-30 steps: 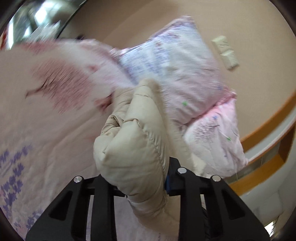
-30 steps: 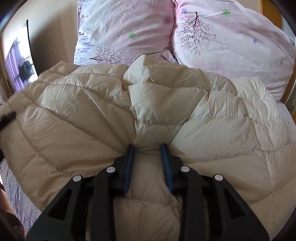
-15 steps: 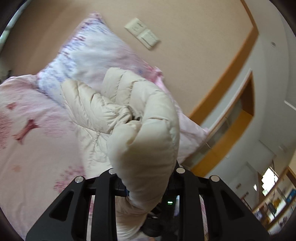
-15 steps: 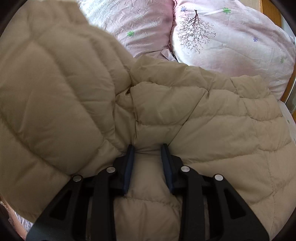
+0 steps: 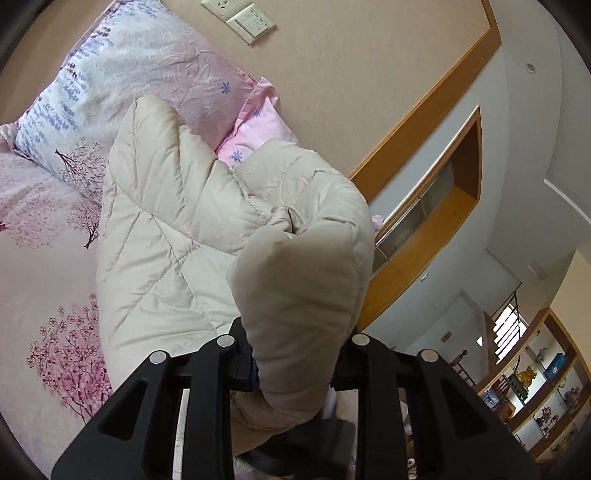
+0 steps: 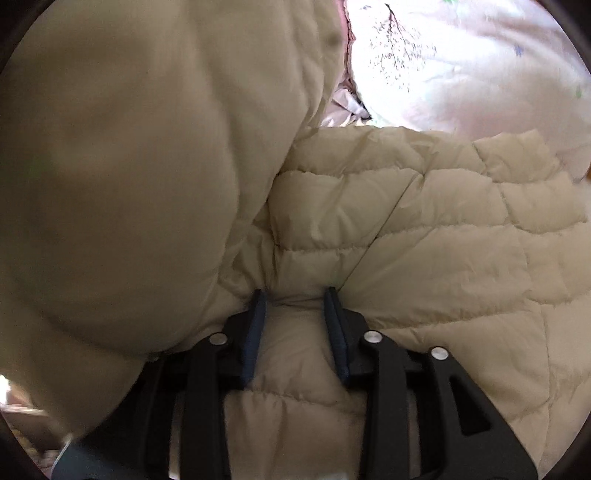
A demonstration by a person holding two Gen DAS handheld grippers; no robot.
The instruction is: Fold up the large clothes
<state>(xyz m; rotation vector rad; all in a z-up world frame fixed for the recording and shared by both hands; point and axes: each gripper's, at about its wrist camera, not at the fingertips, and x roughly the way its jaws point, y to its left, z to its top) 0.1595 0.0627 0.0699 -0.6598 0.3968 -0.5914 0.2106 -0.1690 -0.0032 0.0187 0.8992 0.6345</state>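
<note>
Cream quilted down jacket [image 5: 177, 236] spread over a pink floral bedsheet [image 5: 40, 280], just below two pink flower-print pillows [image 5: 147, 70] leaning on a beige wall. Left gripper [image 5: 295, 354] clamped on a thick puffed fold of the jacket, lifted clear of the bed and bulging up between the black fingers [image 5: 218, 373]. White wall switch plate [image 5: 251, 23] above the pillows; wooden shelving with ornaments [image 5: 535, 387] far off at lower right. Right gripper [image 6: 295, 306] angled down onto the jacket's lower part, jaws just widened, padding still lying between the blue pads [image 6: 255, 332] and touching them; firmness of the pinch impossible to tell. Raised fold filling the left of the right wrist view, blurred.
</note>
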